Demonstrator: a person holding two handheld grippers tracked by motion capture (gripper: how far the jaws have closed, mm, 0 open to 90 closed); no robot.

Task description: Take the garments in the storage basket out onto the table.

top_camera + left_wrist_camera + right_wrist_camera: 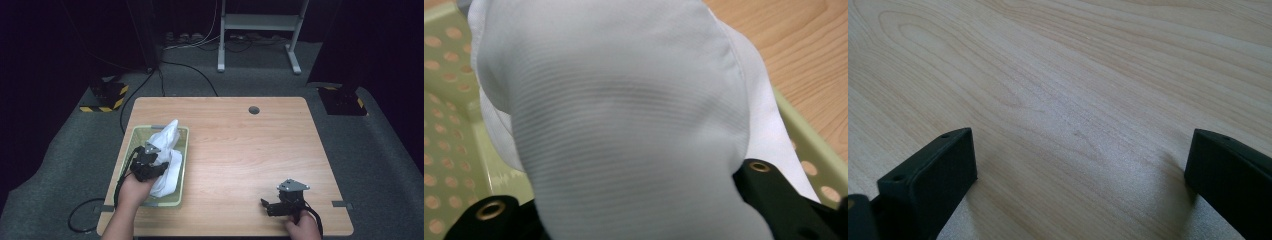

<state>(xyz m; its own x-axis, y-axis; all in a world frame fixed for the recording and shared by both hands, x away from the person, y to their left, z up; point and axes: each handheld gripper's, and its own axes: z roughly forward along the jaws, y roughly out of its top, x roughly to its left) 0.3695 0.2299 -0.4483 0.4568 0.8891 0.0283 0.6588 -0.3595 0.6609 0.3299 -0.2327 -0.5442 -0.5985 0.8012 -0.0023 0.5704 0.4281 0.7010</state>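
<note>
A white cloth (169, 141) stands bunched up in a pale green perforated basket (136, 132) at the table's left. My left gripper (154, 166) is over the basket, shut on the cloth. In the left gripper view the cloth (624, 120) rises from between the black jaws and hides their tips, with the basket (454, 110) wall behind it. My right gripper (268, 206) rests low near the table's front right edge, pointing left. In the right gripper view my right gripper (1078, 170) stands open with bare wood between its fingers (933, 175).
The wooden table (240, 145) has a small round cable hole (254, 110) near its far edge. Beyond the table a white metal stand (260, 25) and cables lie on the grey floor. Black bases with yellow stripes (105, 95) sit at the far corners.
</note>
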